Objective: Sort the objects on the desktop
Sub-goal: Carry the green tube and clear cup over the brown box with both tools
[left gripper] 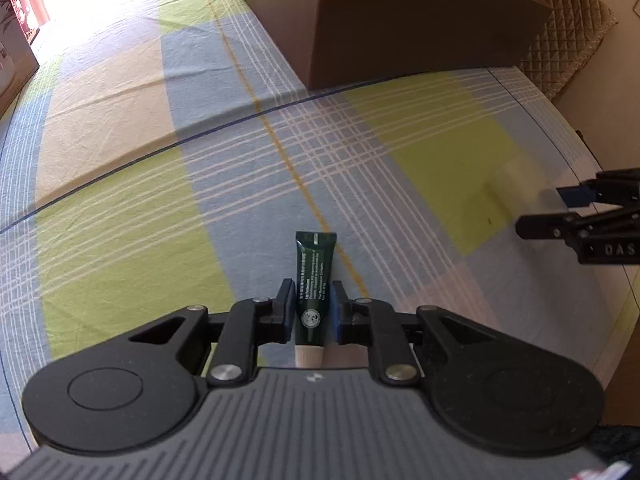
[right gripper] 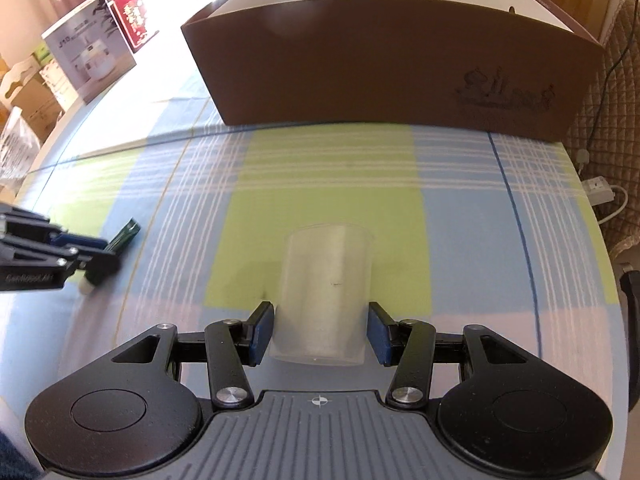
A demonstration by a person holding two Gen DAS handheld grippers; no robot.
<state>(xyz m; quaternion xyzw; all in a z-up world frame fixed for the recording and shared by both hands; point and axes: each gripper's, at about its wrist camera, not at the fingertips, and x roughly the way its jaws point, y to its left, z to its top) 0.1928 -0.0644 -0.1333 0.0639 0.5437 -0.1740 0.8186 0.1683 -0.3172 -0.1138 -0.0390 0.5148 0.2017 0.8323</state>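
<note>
A dark green tube (left gripper: pixel 315 276) with a pale cap lies lengthwise between the blue pads of my left gripper (left gripper: pixel 312 292), which is shut on it above the plaid tablecloth (left gripper: pixel 200 184). A frosted clear plastic cup (right gripper: pixel 326 284) sits between the blue pads of my right gripper (right gripper: pixel 320 320), and both pads touch its sides. In the left wrist view the cup (left gripper: pixel 516 184) is a blurred pale shape at the tips of the right gripper (left gripper: pixel 540 210). In the right wrist view the left gripper (right gripper: pixel 108 254) holds the tube (right gripper: pixel 126 234) at the far left.
A large brown cardboard box (right gripper: pixel 380 60), open on top, stands at the back of the table; it also shows in the left wrist view as the box (left gripper: pixel 400 28). Product boxes (right gripper: pixel 88 56) stand at the back left. A quilted chair (right gripper: pixel 600 152) and a power strip (right gripper: pixel 600 192) lie off the right edge.
</note>
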